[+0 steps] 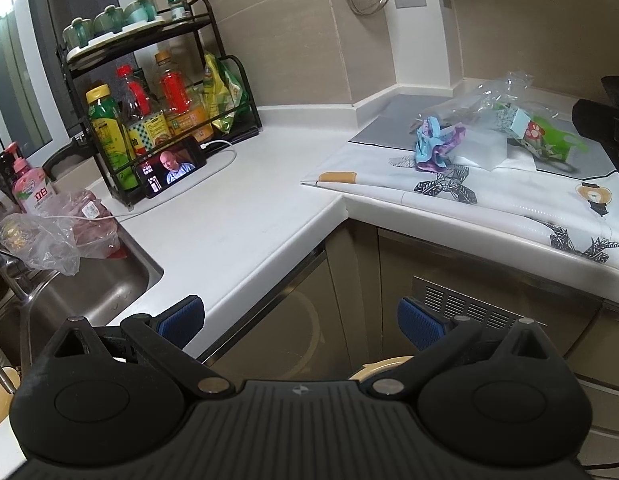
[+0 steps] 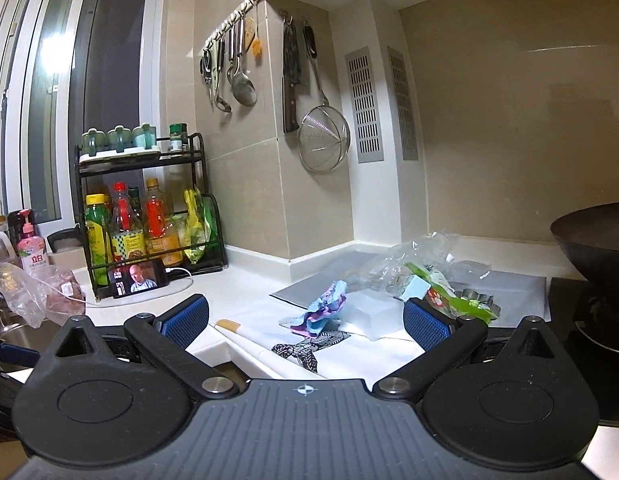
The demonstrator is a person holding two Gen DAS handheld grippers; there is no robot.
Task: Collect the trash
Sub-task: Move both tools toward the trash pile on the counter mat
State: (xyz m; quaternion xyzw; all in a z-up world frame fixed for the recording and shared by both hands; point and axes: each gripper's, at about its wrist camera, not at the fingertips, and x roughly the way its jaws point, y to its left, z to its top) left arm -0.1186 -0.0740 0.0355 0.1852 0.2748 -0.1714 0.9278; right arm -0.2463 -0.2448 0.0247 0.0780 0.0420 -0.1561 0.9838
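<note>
A heap of trash lies on a patterned white mat (image 1: 489,196) on the counter: a crumpled blue-purple wrapper (image 1: 435,145) (image 2: 323,309), clear crinkled plastic (image 1: 489,100) (image 2: 413,258), a green printed packet (image 1: 547,140) (image 2: 457,298) and a white translucent piece (image 1: 483,148) (image 2: 369,314). My left gripper (image 1: 301,320) is open and empty, low in front of the counter corner, well short of the heap. My right gripper (image 2: 307,318) is open and empty, just in front of the heap; part of it shows at the left wrist view's right edge (image 1: 605,120).
A steel sink (image 1: 89,280) with a plastic bag (image 1: 49,236) lies to the left. A black rack of bottles (image 1: 149,112) and a phone (image 1: 171,166) with its cable stand on the white counter (image 1: 237,216). A dark wok (image 2: 593,240) sits at right. Cabinet doors (image 1: 469,320) are below.
</note>
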